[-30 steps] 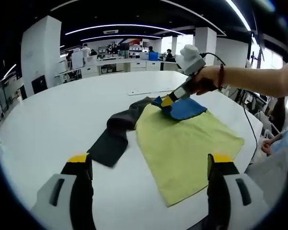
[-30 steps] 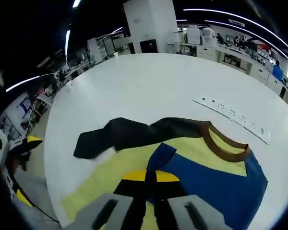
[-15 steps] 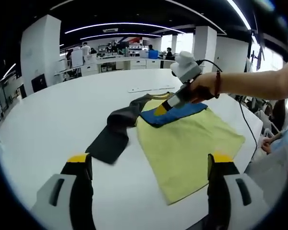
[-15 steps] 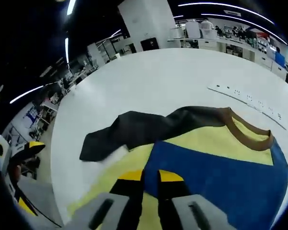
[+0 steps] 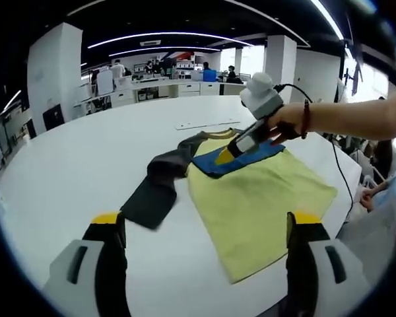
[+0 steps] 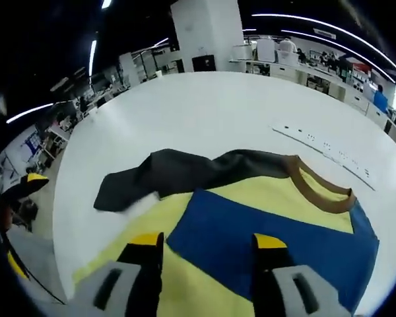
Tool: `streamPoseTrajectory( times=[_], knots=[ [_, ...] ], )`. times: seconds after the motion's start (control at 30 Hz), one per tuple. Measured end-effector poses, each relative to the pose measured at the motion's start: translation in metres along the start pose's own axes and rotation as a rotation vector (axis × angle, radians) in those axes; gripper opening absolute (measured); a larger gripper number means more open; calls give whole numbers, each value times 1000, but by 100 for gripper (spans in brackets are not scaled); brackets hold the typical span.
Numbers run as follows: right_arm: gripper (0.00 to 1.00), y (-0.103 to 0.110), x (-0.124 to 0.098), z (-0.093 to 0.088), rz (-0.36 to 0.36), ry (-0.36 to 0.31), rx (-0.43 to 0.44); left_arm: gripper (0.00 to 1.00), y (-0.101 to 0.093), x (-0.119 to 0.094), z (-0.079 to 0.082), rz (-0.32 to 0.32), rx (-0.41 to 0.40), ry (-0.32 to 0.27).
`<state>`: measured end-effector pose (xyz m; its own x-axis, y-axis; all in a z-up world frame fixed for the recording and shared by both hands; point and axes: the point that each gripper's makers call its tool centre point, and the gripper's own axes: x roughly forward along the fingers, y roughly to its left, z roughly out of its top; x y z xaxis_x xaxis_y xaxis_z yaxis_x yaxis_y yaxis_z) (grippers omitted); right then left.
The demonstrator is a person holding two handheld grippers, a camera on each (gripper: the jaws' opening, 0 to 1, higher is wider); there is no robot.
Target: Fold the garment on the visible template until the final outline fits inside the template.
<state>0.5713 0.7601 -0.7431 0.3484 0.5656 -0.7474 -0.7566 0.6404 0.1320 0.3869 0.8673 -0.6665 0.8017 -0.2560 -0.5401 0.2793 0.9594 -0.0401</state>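
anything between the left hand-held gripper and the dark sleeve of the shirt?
Nothing visible. The left hand-held gripper is open above bare white table, and the dark sleeve lies ahead of its left jaw with only tabletop between. The right hand-held gripper is farther off, open over the blue sleeve folded onto the yellow body.

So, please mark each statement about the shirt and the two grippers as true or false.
1. The blue sleeve lies folded over the yellow shirt. True.
2. The right gripper is shut on the sleeve. False: its fingers stand open.
3. The dark sleeve lies spread on the white table. True.
4. The left gripper grips the shirt hem. False: it is open and holds nothing.
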Motion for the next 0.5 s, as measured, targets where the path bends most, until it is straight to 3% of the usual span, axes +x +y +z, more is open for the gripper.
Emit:
streamPoseTrajectory(
  times=[0.2,0.5],
  knots=[
    [68,-27,-19,-5,-52,-10,30,99,-3,0,0,0,5,6],
    [69,-75,-50,-21,-153,-3,85,99,-7,-1,1,-3,16,5]
  ],
)
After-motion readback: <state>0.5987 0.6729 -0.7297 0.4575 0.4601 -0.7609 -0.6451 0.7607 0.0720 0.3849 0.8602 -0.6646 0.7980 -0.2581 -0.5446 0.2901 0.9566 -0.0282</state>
